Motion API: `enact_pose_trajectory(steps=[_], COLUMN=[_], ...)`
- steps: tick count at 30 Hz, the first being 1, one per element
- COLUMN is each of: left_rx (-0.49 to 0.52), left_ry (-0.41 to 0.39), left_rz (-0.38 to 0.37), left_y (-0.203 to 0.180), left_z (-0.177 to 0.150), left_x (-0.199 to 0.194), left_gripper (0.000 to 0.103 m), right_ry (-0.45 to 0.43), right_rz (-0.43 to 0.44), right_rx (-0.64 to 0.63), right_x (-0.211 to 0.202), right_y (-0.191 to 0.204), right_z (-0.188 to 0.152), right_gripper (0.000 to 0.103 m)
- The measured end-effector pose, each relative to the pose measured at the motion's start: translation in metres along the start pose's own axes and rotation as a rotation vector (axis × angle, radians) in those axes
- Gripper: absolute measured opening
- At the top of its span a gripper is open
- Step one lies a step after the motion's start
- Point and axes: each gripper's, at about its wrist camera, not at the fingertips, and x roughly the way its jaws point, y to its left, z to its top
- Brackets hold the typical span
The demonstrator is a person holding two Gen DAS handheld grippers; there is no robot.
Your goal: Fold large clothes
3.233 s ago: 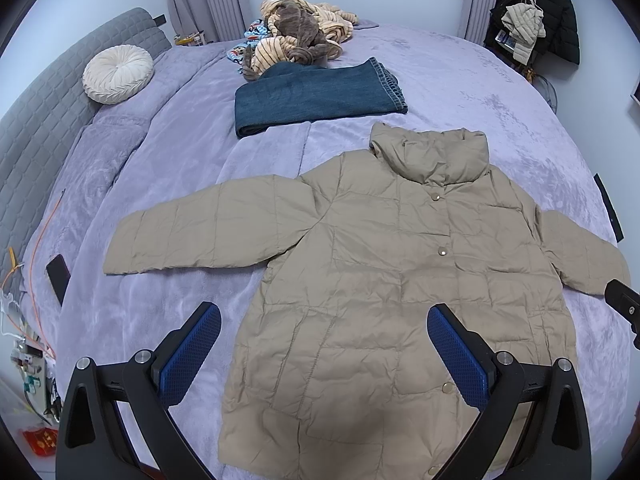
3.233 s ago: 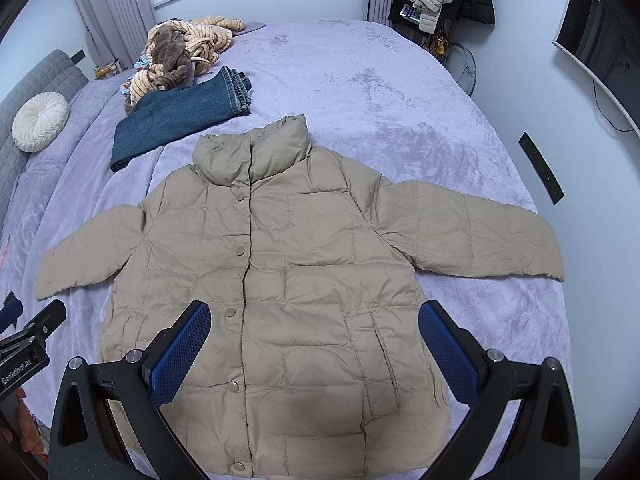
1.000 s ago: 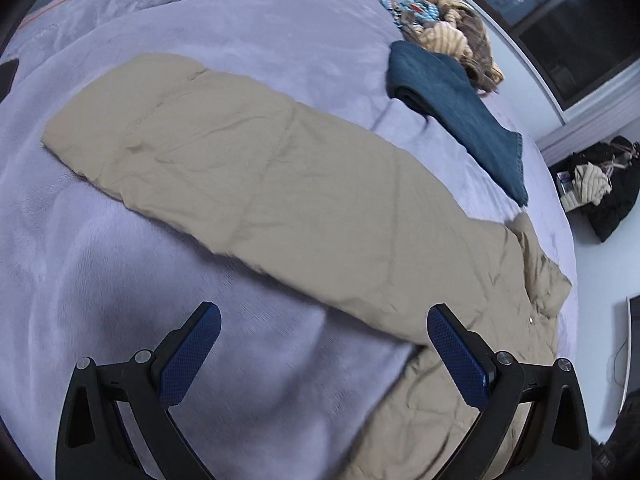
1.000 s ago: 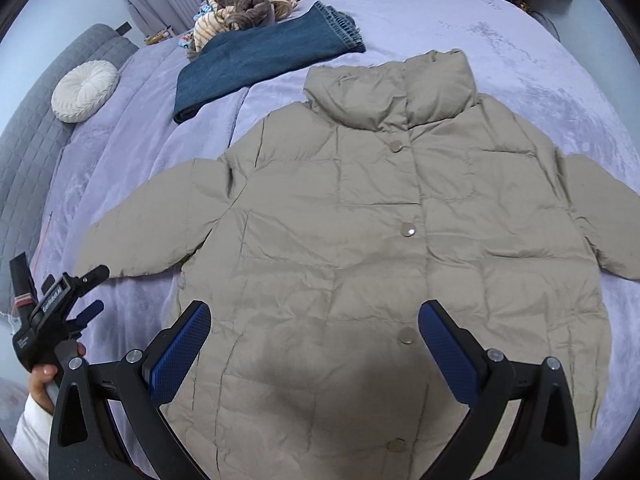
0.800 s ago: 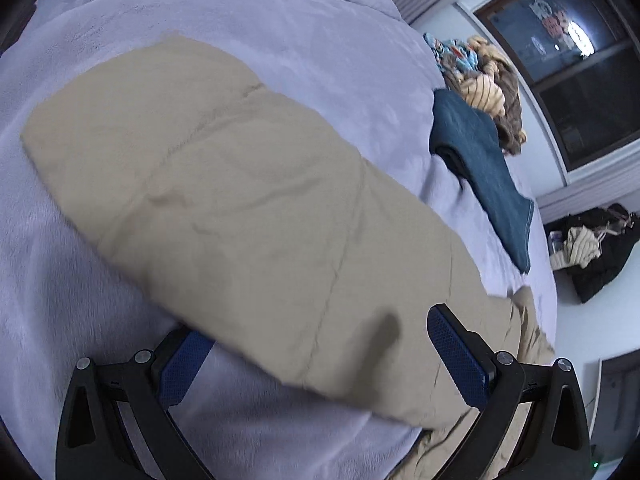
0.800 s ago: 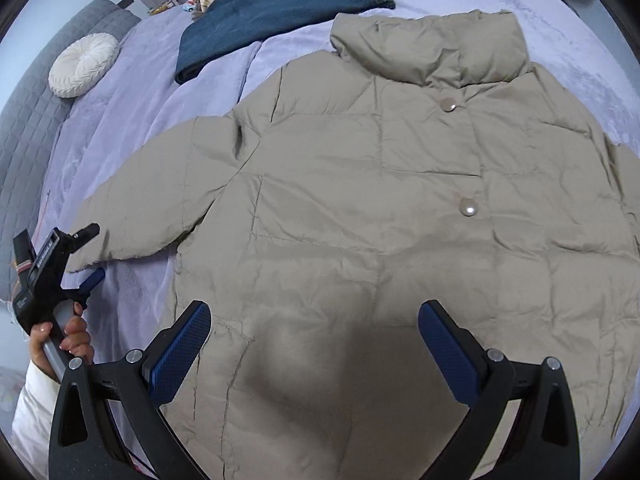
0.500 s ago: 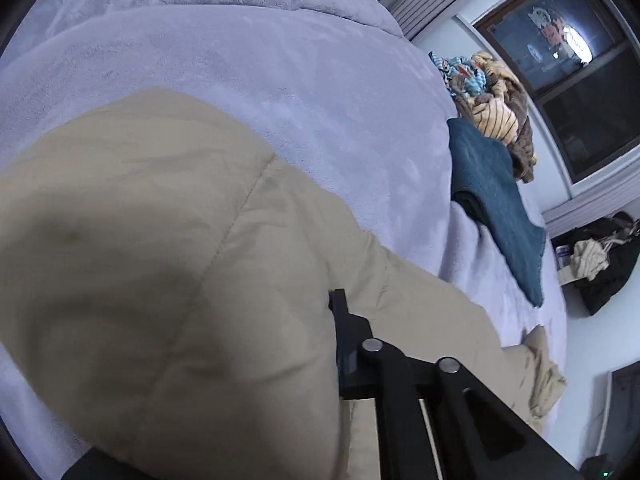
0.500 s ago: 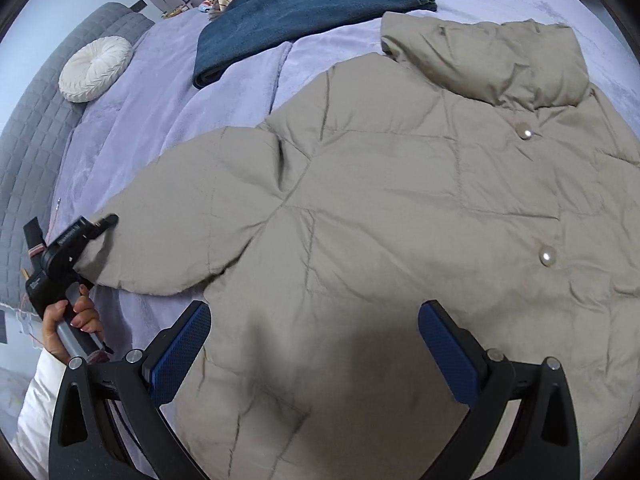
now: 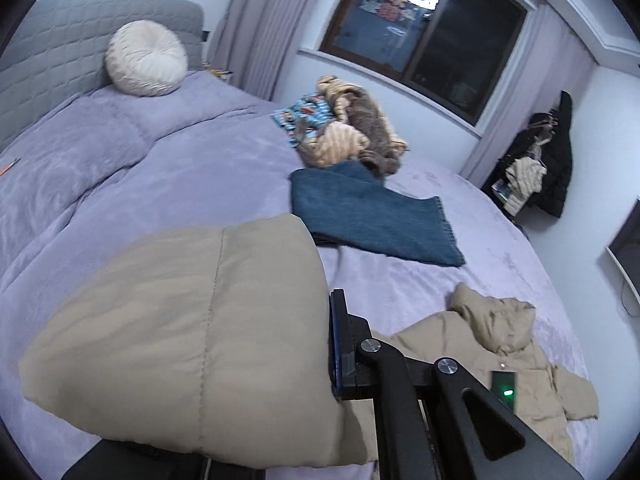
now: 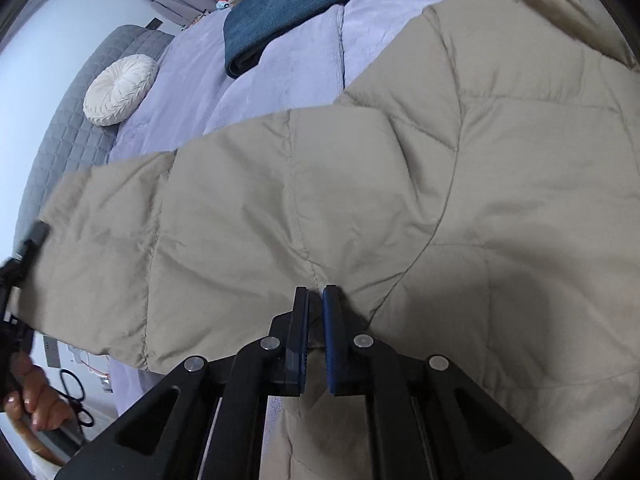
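A beige puffer jacket lies face up on the lilac bed. My left gripper is shut on the cuff of the jacket's left sleeve and holds it lifted; only one finger shows, the other is hidden under the fabric. The jacket's collar and body lie to the right. My right gripper is shut on the lower edge of the same sleeve near the armpit. The left gripper also shows at the sleeve's end in the right wrist view.
Folded blue jeans and a pile of clothes lie further up the bed. A round white cushion leans on the grey headboard. Dark coats hang at the right wall. Scissors lie beside the bed.
My left gripper closed on the sleeve cuff and lifted it, tilting up toward the window. My right gripper moved left to the sleeve's underside and closed on it.
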Motion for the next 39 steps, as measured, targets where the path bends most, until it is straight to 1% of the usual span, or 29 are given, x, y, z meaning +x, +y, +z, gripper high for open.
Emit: enact_pose_trajectory(steps=[3,6,7,8,11,14,16,18,20,22,23,24,25,26,27,28,29,32,34,35,37,38,39], left_rx=[0.083,0.17,0.196,0.225,0.294,0.403,0.471,0.526,0.592,0.641,0.661,0.676,0.684,0.685,0.69,0.695,0.701,0.701,0.659,0.624,0.561,0.509,0.457], left_ry=[-0.002,0.011,0.02,0.035,0.084,0.166,0.218,0.264,0.322,0.369,0.389,0.397,0.399,0.386,0.373,0.349,0.322,0.331,0.318,0.312,0.298,0.29,0.294], left_rz=[-0.092,-0.17,-0.191,-0.218,-0.277,-0.289,-0.261,-0.22,-0.172,-0.121,-0.102,-0.087,-0.092,-0.1,-0.099,-0.096,-0.11,-0.138,-0.179,-0.198,-0.198,-0.179,-0.158], left_y=[-0.057,-0.116,-0.134,-0.158,-0.215,-0.272,-0.303,-0.321,-0.335,-0.334,-0.334,-0.331,-0.331,-0.331,-0.333,-0.334,-0.335,-0.336,-0.325,-0.313,-0.288,-0.267,-0.248], left_z=[0.005,0.004,0.002,-0.001,-0.025,-0.064,-0.096,-0.128,-0.158,-0.184,-0.194,-0.202,-0.207,-0.21,-0.21,-0.209,-0.208,-0.198,-0.182,-0.173,-0.15,-0.137,-0.124], left_x=[0.005,0.018,0.023,0.03,0.043,0.067,0.089,0.108,0.128,0.146,0.153,0.157,0.156,0.153,0.15,0.145,0.136,0.12,0.099,0.086,0.072,0.064,0.065], left_gripper=[0.01,0.01,0.01,0.01,0.01,0.01,0.01,0.01,0.01,0.01,0.014,0.022,0.046,0.08,0.096,0.103,0.103,0.103,0.103,0.103,0.103,0.103,0.103], right_ry=[0.008,0.03,0.026,0.012,-0.057,-0.138,-0.18,-0.206,-0.215,-0.209,-0.205,-0.203,-0.202,-0.203,-0.204,-0.203,-0.203,-0.199,-0.202,-0.203,-0.208,-0.21,-0.214], right_rz=[-0.017,0.039,0.065,0.073,0.037,-0.049,-0.118,-0.186,-0.235,-0.25,-0.25,-0.244,-0.238,-0.233,-0.23,-0.226,-0.224,-0.227,-0.225,-0.224,-0.228,-0.23,-0.232], right_rx=[-0.03,-0.013,0.005,0.02,0.039,0.056,0.075,0.08,0.096,0.131,0.149,0.164,0.179,0.189,0.194,0.198,0.2,0.2,0.186,0.171,0.127,0.094,0.063], right_x=[0.006,-0.006,-0.016,-0.029,-0.078,-0.13,-0.159,-0.18,-0.195,-0.203,-0.205,-0.208,-0.212,-0.213,-0.211,-0.211,-0.21,-0.215,-0.22,-0.223,-0.225,-0.225,-0.224], right_y=[0.003,-0.003,-0.008,-0.015,-0.045,-0.085,-0.113,-0.136,-0.157,-0.177,-0.185,-0.196,-0.207,-0.21,-0.214,-0.215,-0.218,-0.219,-0.216,-0.214,-0.203,-0.194,-0.183], right_z=[-0.002,0.001,-0.001,-0.005,-0.017,-0.033,-0.044,-0.051,-0.06,-0.069,-0.072,-0.075,-0.078,-0.079,-0.078,-0.08,-0.076,-0.066,-0.06,-0.057,-0.051,-0.047,-0.043], right_gripper=[0.008,0.007,0.007,0.008,0.008,0.008,0.008,0.007,0.007,0.007,0.008,0.008,0.008,0.008,0.008,0.008,0.008,0.008,0.008,0.008,0.011,0.025,0.05])
